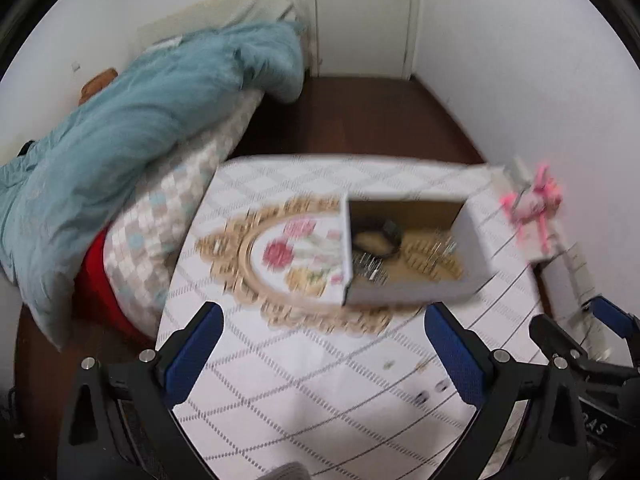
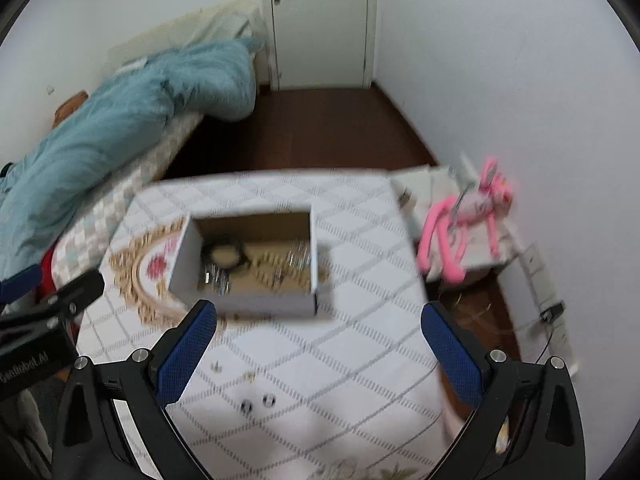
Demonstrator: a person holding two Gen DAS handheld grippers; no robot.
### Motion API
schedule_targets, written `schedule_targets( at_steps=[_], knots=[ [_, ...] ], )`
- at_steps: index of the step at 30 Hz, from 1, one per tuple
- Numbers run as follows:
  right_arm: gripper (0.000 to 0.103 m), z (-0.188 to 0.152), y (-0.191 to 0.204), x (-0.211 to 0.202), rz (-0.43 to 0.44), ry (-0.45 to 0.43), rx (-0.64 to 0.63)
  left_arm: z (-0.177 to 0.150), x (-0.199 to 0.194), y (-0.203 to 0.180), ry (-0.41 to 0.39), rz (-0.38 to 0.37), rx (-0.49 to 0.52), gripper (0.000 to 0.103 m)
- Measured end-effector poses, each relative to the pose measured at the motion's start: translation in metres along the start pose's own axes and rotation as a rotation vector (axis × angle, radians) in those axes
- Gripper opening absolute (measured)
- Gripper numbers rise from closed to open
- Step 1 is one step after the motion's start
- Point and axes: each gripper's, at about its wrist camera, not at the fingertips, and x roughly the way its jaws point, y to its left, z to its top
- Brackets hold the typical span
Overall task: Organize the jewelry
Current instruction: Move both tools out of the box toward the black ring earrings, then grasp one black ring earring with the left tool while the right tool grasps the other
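A white cardboard box (image 1: 404, 292) (image 2: 256, 300) stands open on the table and holds jewelry: a dark bracelet ring (image 1: 384, 240) (image 2: 224, 254) and shiny clips, blurred. Small loose pieces (image 2: 256, 402) (image 1: 430, 392) lie on the white checked tablecloth (image 1: 312, 380) (image 2: 340, 352) in front of the box. My left gripper (image 1: 324, 356) is open and empty, hovering short of the box. My right gripper (image 2: 318, 356) is open and empty, also short of the box, above the loose pieces.
A doily with a floral oval (image 1: 288, 256) (image 2: 148, 276) lies under the box's left side. A pink plush toy (image 2: 468, 216) (image 1: 536, 204) sits on a white stand at the table's right. A bed with a blue duvet (image 1: 140, 120) is on the left.
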Motion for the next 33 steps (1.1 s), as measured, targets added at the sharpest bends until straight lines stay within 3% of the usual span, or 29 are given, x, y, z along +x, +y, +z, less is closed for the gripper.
schedule_targets(
  at_steps=[5,10,17,20,21,27,33],
  knots=[
    [0.095,-0.048,0.007,0.052,0.084,0.126,0.023,-0.050,0.055,0.009,0.150,0.066,0.009,0.103],
    [0.065,-0.086,0.014,0.091,0.121,0.186,0.044,-0.085,0.091,0.019,0.248,0.107,-0.006,0.103],
    [0.042,-0.099,0.027,0.111,0.103,0.193,-0.003,-0.103,0.105,0.026,0.287,0.126,-0.023,0.103],
    [0.028,-0.103,0.038,0.112,0.050,0.160,-0.050,-0.102,0.102,0.025,0.286,0.129,-0.022,0.103],
    [0.017,-0.104,0.041,0.112,0.036,0.151,-0.064,-0.103,0.103,0.025,0.285,0.130,-0.019,0.103],
    [0.014,-0.103,0.024,0.102,0.079,0.154,0.007,-0.102,0.093,0.010,0.274,0.091,-0.012,0.102],
    [0.014,-0.097,-0.014,0.085,0.073,0.144,0.120,-0.102,0.085,-0.042,0.258,-0.063,0.043,0.102]
  ],
)
